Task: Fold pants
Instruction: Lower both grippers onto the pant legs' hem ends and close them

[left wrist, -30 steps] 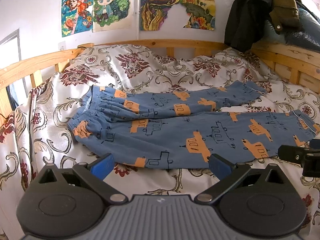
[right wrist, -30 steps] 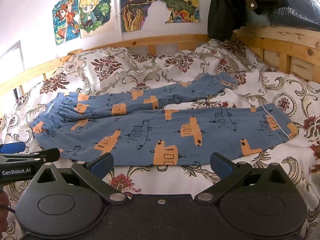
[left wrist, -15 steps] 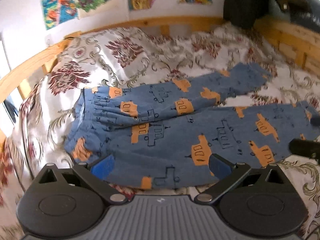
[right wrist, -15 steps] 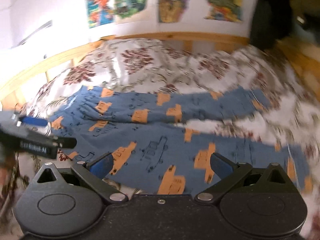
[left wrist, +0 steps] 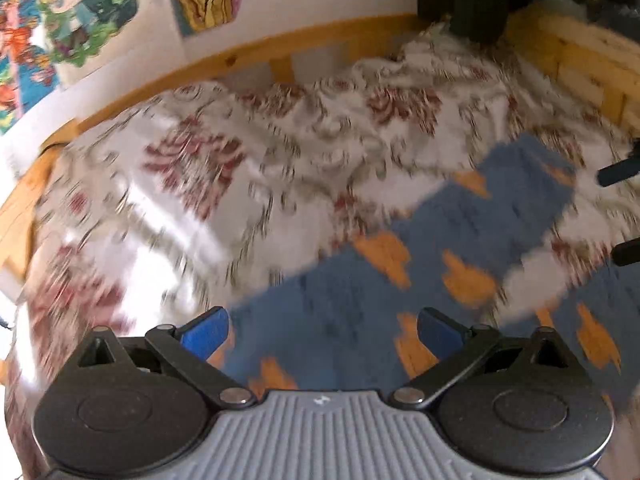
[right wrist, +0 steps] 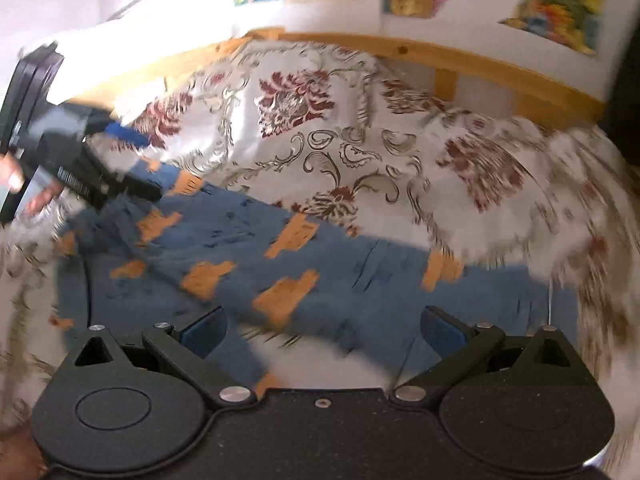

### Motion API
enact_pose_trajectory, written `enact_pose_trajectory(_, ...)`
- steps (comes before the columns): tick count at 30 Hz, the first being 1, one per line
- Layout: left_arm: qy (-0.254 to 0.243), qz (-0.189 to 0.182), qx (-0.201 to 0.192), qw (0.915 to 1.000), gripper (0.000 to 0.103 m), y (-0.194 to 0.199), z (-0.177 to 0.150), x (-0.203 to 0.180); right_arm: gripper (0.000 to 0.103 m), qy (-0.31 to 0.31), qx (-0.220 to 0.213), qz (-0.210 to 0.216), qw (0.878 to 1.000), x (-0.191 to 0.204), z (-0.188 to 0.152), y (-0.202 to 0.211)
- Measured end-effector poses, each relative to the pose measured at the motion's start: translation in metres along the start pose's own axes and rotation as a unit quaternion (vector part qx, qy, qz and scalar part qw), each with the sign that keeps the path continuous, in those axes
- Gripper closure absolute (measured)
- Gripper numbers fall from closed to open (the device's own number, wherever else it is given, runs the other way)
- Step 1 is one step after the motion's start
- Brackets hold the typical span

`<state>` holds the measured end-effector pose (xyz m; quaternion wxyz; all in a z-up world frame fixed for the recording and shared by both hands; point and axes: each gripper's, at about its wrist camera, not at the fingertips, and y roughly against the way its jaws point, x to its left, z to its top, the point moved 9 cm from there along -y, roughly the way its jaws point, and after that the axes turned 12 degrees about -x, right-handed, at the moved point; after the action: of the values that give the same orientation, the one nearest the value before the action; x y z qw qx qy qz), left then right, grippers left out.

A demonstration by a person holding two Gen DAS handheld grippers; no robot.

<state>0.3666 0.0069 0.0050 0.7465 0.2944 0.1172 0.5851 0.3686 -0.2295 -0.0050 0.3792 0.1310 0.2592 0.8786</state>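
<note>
Both grippers are swinging in over the bed since the earlier frames, and each wrist view is now smeared with motion blur and sitting much closer to the cloth. Under the left gripper (left wrist: 322,330) the blue pants (left wrist: 348,300) with orange shapes are filling the lower middle of the view, its blue-padded fingers (left wrist: 204,332) standing wide apart with nothing between them and hanging over the fabric; whether they are touching it is not clear through the blur. One pant leg is running up and to the right across the floral bedspread (left wrist: 224,184), and two dark tips of the other tool are poking in at the right edge. In the right wrist view the right gripper (right wrist: 322,330) is likewise spread wide and gripping nothing, its fingers (right wrist: 442,330) hovering above the pants (right wrist: 224,240), which are lying slantwise from upper left to lower right on the bedspread (right wrist: 360,152). At the far left of that view the left gripper (right wrist: 136,164) is reaching over the far end of the garment, with a hand (right wrist: 20,184) partly showing behind it. A wooden bed rail (right wrist: 460,64) is curving behind the bedding, and coloured drawings (left wrist: 80,12) are hanging on the white wall above.
</note>
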Motion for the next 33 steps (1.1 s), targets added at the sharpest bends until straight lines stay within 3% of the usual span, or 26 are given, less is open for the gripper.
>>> enact_pose_trajectory(6, 0.007, -0.074, 0.017, 0.9971, 0.000, -0.095, 0.019, 0.001, 0.001, 0.022, 0.055, 0.077, 0.995, -0.038, 0.027, -0.101)
enact_pose_trajectory(9, -0.051, -0.115, 0.030, 0.9915, 0.003, -0.138, 0.015, -0.012, 0.001, 0.038, 0.086, 0.082, 0.992, -0.053, 0.026, -0.142)
enact_pose_trajectory(11, -0.078, -0.129, 0.040, 0.9877, 0.013, -0.160, 0.010, -0.017, 0.004, 0.044, 0.104, 0.081, 0.990, -0.066, 0.023, -0.162)
enact_pose_trajectory(15, -0.064, -0.196, 0.089, 0.9744, 0.021, -0.190, -0.005, -0.024, 0.012, 0.052, 0.129, 0.087, 0.986, -0.091, 0.016, -0.182)
enact_pose_trajectory(17, -0.050, -0.239, 0.117, 0.9627, 0.023, -0.195, -0.015, -0.026, 0.016, 0.053, 0.141, 0.103, 0.983, -0.099, 0.013, -0.187)
enact_pose_trajectory(19, -0.039, -0.263, 0.138, 0.9542, 0.024, -0.200, -0.024, -0.027, 0.021, 0.047, 0.148, 0.119, 0.981, -0.103, 0.011, -0.191)
enact_pose_trajectory(21, -0.047, -0.273, 0.138, 0.9511, 0.025, -0.200, -0.028, -0.027, 0.023, 0.037, 0.156, 0.122, 0.980, -0.107, 0.010, -0.197)
enact_pose_trajectory(27, -0.052, -0.265, 0.145, 0.9519, 0.052, -0.200, -0.028, -0.021, 0.049, 0.050, 0.181, 0.153, 0.970, -0.098, 0.000, -0.199)
enact_pose_trajectory(29, -0.054, -0.260, 0.143, 0.9535, 0.065, -0.197, -0.029, -0.019, 0.070, 0.053, 0.180, 0.147, 0.971, -0.097, -0.001, -0.197)
enact_pose_trajectory(32, -0.056, -0.250, 0.145, 0.9558, 0.082, -0.193, -0.027, -0.017, 0.088, 0.068, 0.180, 0.157, 0.969, -0.089, -0.003, -0.192)
enact_pose_trajectory(33, -0.057, -0.245, 0.145, 0.9568, 0.086, -0.192, -0.025, -0.019, 0.088, 0.076, 0.178, 0.159, 0.968, -0.085, -0.004, -0.189)
